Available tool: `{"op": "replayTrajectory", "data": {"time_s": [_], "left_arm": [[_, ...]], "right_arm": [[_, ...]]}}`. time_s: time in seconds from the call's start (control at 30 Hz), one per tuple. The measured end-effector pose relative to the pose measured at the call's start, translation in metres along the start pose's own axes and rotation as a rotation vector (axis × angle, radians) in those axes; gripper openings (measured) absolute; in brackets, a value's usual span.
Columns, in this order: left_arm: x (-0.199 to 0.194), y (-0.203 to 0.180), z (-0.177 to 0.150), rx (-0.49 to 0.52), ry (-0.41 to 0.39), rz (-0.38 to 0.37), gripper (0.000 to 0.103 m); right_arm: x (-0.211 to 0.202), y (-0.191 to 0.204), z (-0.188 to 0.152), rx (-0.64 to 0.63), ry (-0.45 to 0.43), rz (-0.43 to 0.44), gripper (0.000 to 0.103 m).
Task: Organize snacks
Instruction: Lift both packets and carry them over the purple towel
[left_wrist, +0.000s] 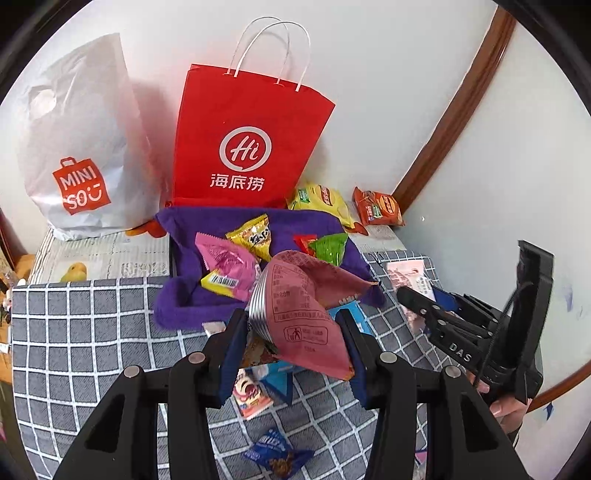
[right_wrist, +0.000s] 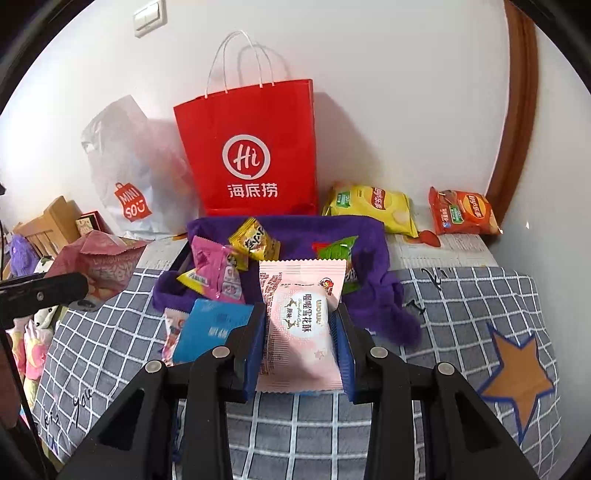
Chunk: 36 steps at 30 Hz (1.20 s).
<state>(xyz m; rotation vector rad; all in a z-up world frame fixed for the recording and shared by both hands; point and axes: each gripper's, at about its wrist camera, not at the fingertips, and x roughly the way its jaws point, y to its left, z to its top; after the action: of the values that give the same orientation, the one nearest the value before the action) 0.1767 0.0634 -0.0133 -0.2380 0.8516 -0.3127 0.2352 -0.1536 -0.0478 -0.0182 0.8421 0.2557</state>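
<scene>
In the left wrist view my left gripper (left_wrist: 295, 332) is shut on a dusty-pink snack packet (left_wrist: 306, 310), held above the checked cloth just in front of the purple fabric basket (left_wrist: 173, 299). My right gripper (right_wrist: 301, 332) is shut on a pale pink packet (right_wrist: 299, 325), also lifted near the basket's front rim (right_wrist: 369, 236). Inside the basket lie a bright pink packet (right_wrist: 214, 273), a yellow one (right_wrist: 255, 240) and a green one (right_wrist: 336, 251). Each view catches the other gripper at its edge: the right gripper (left_wrist: 417, 299), the left gripper (right_wrist: 48, 291).
A red paper bag (right_wrist: 251, 155) and a white plastic bag (right_wrist: 125, 177) stand against the wall behind the basket. Yellow (right_wrist: 373, 206) and orange (right_wrist: 461, 212) crisp bags lie at the back right. Loose packets (left_wrist: 277, 454) and a blue packet (right_wrist: 210, 328) lie on the checked cloth.
</scene>
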Motion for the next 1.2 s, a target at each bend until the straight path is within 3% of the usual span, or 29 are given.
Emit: {"op": "replayTrajectory", "data": {"time_s": [0.7,1.0,1.2], "left_arm": [[0.039,0.018,0.078,0.004,-0.023,0.087,0.046],[0.075,0.025,0.107,-0.010,-0.013,0.090,0.046],[0.094,0.033,0.105,-0.020,-0.019,0.086,0.046]], "right_arm": [[0.064,0.007,0.098,-0.066,-0.024,0.041,0.035],[0.102,0.005,0.118,-0.088,-0.010,0.056,0.035],[0.121,-0.004,0.122,-0.080,0.002,0.077,0.035]]}}
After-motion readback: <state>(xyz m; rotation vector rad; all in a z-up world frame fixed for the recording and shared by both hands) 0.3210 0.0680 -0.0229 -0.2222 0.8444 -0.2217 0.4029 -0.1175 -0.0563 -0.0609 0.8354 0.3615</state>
